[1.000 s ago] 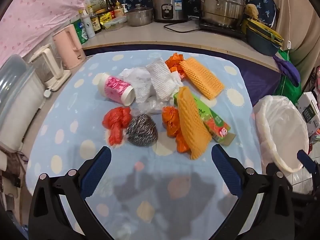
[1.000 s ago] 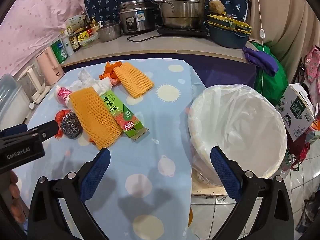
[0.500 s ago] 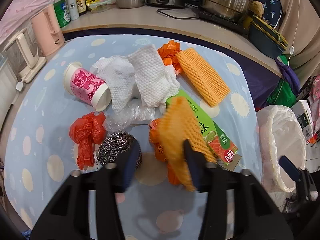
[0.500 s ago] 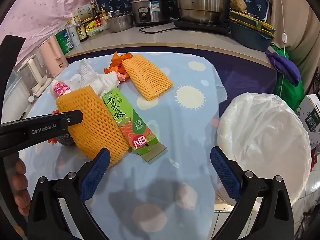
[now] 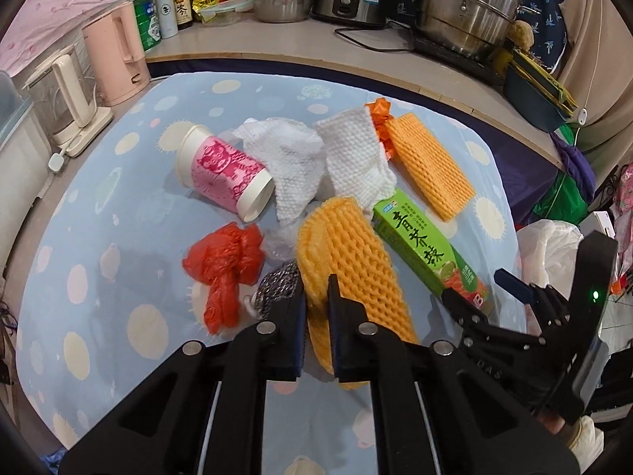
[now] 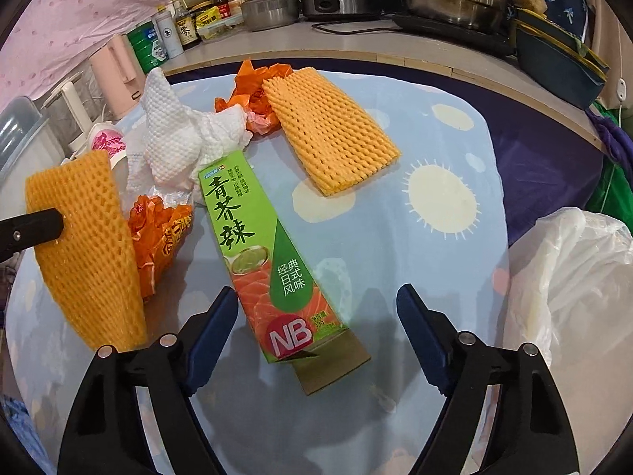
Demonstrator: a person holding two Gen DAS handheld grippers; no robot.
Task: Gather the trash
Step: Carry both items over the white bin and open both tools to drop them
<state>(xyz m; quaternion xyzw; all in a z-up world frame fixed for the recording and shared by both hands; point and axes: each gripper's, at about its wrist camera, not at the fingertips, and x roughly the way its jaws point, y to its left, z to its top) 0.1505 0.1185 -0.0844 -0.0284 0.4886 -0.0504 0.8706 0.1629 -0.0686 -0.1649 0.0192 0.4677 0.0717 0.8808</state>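
Two grippers are in play over the blue spotted tablecloth (image 6: 395, 245). Your left gripper (image 5: 316, 316) has its jaws clamped on the near foam net (image 5: 348, 265), an orange mesh sleeve that, in the right wrist view, stands lifted at the left of the scene, clear of the orange wrapper (image 6: 162, 233) beside it. Judged by its look, the net is very light, soft and springy; it will squash rather than slip, so a firm pinch across the middle, as you have it, should serve. Your right gripper (image 6: 316, 328) hovers with jaws wide apart, straddling the near end of the green carton (image 6: 261, 257), which lies flat on the cloth. That carton appears light but stiffer, with a glossy skin; take it across its narrow width near the lower end, where the sides are parallel. Other trash lies farther off: a second foam net (image 6: 332, 134) at the far right, white paper towels (image 5: 316, 158), a pink paper cup (image 5: 225, 174) on its side, a red plastic bag (image 5: 225, 265) and a steel scourer (image 5: 277, 289) partly hidden behind your left jaw. A bin lined with a white bag (image 6: 573, 277) stands at the right edge of the table, near both grippers.
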